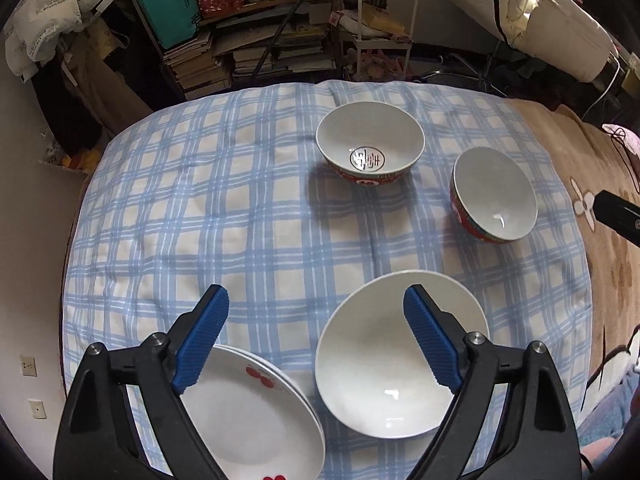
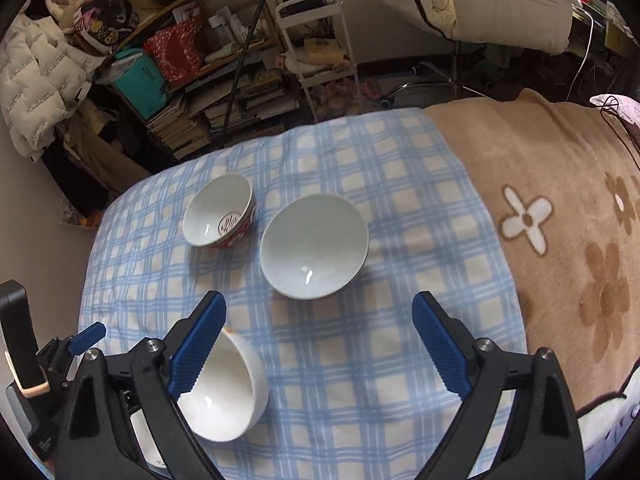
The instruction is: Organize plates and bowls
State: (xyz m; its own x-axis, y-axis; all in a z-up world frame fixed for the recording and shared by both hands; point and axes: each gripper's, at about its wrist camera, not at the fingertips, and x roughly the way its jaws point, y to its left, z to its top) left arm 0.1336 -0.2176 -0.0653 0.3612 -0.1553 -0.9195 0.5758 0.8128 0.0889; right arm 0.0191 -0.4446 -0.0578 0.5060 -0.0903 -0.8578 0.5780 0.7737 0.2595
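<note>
Step in hand, as I judge it: between picks. Left gripper and right gripper both stand with jaws spread wide and nothing between the pads; both hang above the cloth, pointing steeply down.

Dishes, left wrist view:
- plates, a stack judging by the doubled rim, red marks on the top one, at 7 o'clock under the left finger.
- white bowl, plain, at 5 o'clock just beside the plates; the right finger overlaps it in the picture, contact not evident.
- marked bowl, red outside, emblem in its bottom, at 12 o'clock.
- red bowl, tilted on the soft cloth, at 2 o'clock, near the marked bowl but apart from it.

Right wrist view: red bowl sits dead ahead at 12 o'clock, marked bowl at 11, white bowl at 7, leaning.

Progress: plates look gathered; three bowls not yet nested.

Next move, my guess: right gripper drops onto the rim of the red bowl, one finger inside and one outside, and carries it to another bowl. Needs a firm pinch on glazed ware and a level set-down, since the padding lets bowls tip.

Surface: blue check cloth over a soft bed; brown flower blanket at 3 o'clock.

Room: crowded shelves of books and bags, a white trolley, pale quilted coats hanging.
</note>
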